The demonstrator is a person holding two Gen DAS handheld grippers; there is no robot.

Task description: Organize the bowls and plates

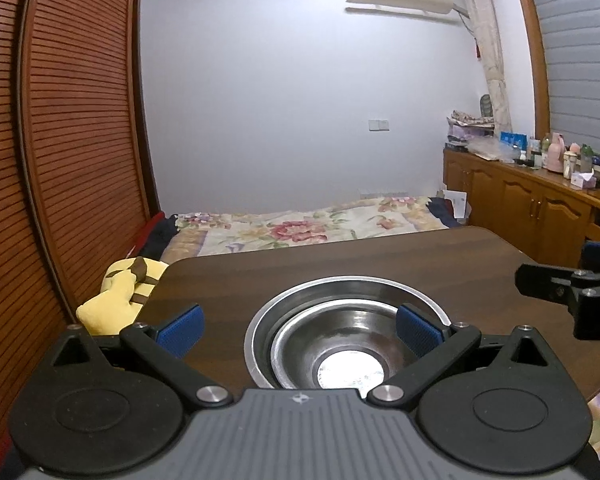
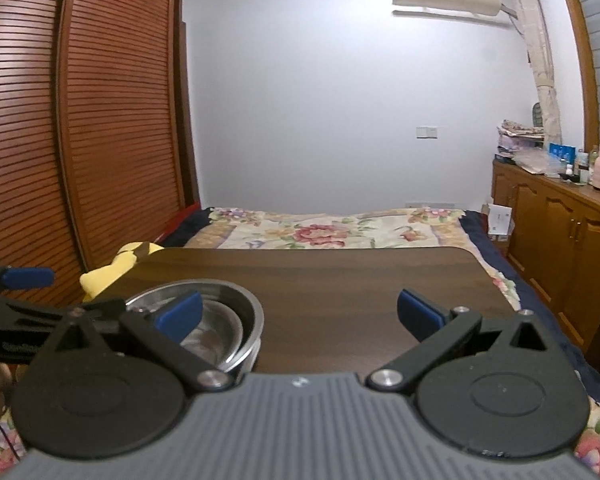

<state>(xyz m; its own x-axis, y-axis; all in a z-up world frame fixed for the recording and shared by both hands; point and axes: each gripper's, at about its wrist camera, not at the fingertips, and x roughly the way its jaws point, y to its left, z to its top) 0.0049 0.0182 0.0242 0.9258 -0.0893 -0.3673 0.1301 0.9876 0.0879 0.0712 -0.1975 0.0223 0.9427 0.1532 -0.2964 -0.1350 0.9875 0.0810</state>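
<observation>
Steel bowl [image 1: 342, 354] sits nested inside larger steel dish [image 1: 340, 292] on the worktop [image 1: 340, 256], lower centre of left view. Left claw [image 1: 298, 330] and right claw [image 2: 300, 316] both gape, empty. Stacking looks done; next probably withdrawal.

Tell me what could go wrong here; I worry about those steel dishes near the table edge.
The nested steel bowl sits inside the larger steel dish, close to the near edge of the table; a nudge might slide both off. The left gripper is open with one finger over the bowl, so closing could pinch only the inner rim and tip it. The right gripper, also open, could collide with the left one.
</observation>
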